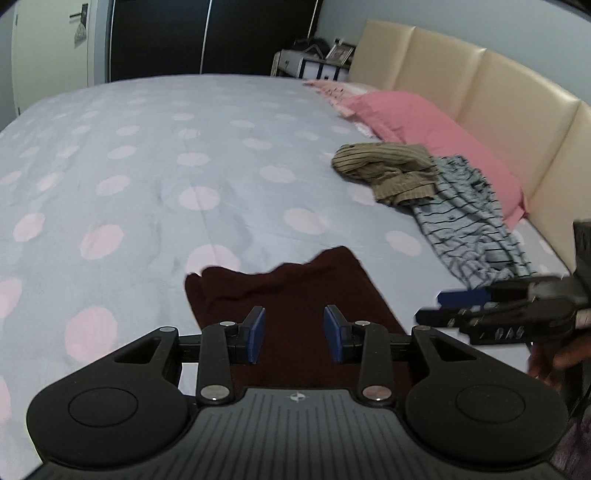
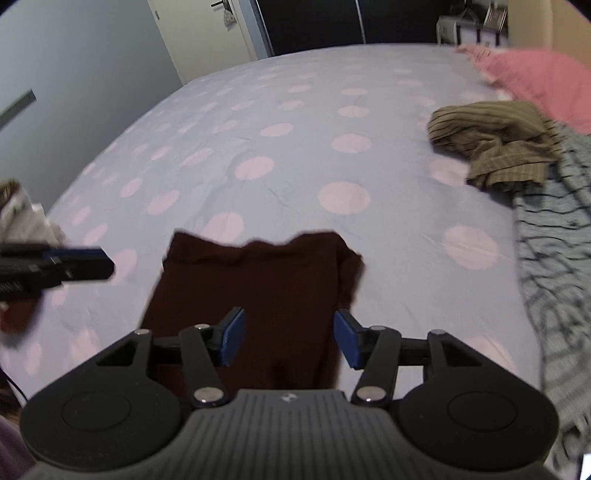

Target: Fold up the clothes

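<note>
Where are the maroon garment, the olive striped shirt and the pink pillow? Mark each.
maroon garment [image 2: 258, 280]: right wrist view, middle of the flat dark cloth.
olive striped shirt [image 1: 388, 162]: left wrist view, centre of the crumpled heap.
pink pillow [image 1: 417, 118]: left wrist view, upper face near the headboard.

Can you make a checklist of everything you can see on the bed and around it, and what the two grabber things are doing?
Surface: bed sheet, pale with pink dots, mostly smooth.
Job's things: maroon garment lies flat near the front edge; olive striped garment is crumpled, resting partly on the blue striped shirt.
Clutter: pink pillow against the headboard.
Grippers: left gripper open above the maroon garment, holding nothing; right gripper open above it too, empty.
Cables: nothing seen.
Surroundings: door, dark wardrobe, cluttered bedside table.
</note>
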A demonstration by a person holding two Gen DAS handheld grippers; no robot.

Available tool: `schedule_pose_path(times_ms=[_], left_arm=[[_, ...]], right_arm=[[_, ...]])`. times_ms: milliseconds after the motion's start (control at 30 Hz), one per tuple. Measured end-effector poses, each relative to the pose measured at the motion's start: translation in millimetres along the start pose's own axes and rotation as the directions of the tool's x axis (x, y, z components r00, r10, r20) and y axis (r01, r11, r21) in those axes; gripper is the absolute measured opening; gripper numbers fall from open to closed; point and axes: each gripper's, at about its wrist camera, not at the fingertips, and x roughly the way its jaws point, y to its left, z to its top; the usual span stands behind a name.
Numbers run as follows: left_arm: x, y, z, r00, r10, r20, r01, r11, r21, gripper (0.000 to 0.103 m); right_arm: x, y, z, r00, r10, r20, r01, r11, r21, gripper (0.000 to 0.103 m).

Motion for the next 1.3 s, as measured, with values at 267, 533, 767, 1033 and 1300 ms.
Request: schedule_pose_path(times_ms=[267, 533, 767, 1033, 1300], left_arm=[[1, -11, -64, 0.999, 0.031, 0.025, -0.030, 0.998, -0.059, 0.022], [34, 12, -95, 0.997, 0.082, -0.009, -0.082, 0.986, -0.144, 0.022], [33, 22, -93, 0.998, 0.063, -0.022, -0.066, 0.982, -0.177, 0.022], [8, 38, -91, 0.991, 0.106, 0.086, -0.082, 0.965, -0.248, 0.055], [30, 54, -87, 0.997, 0.038, 0.066, -0.013, 0.941, -0.338, 0.058]], right_arm=[[-20, 30, -72, 0.995, -0.033, 0.093, 0.042, 0.994, -0.103, 0.020], [11, 16, -105, 0.999, -0.029, 0.034, 0.030, 0.999, -0.017, 0.019], [30, -4, -114, 0.999, -0.006, -0.039, 0.008, 0.999, 0.049, 0.017], [6, -14, -106, 1.000, -0.010, 0.001, 0.010, 0.995, 0.096, 0.047], [-2, -38, -79, 0.994, 0.016, 0.108, -0.040, 0.973, 0.226, 0.063]])
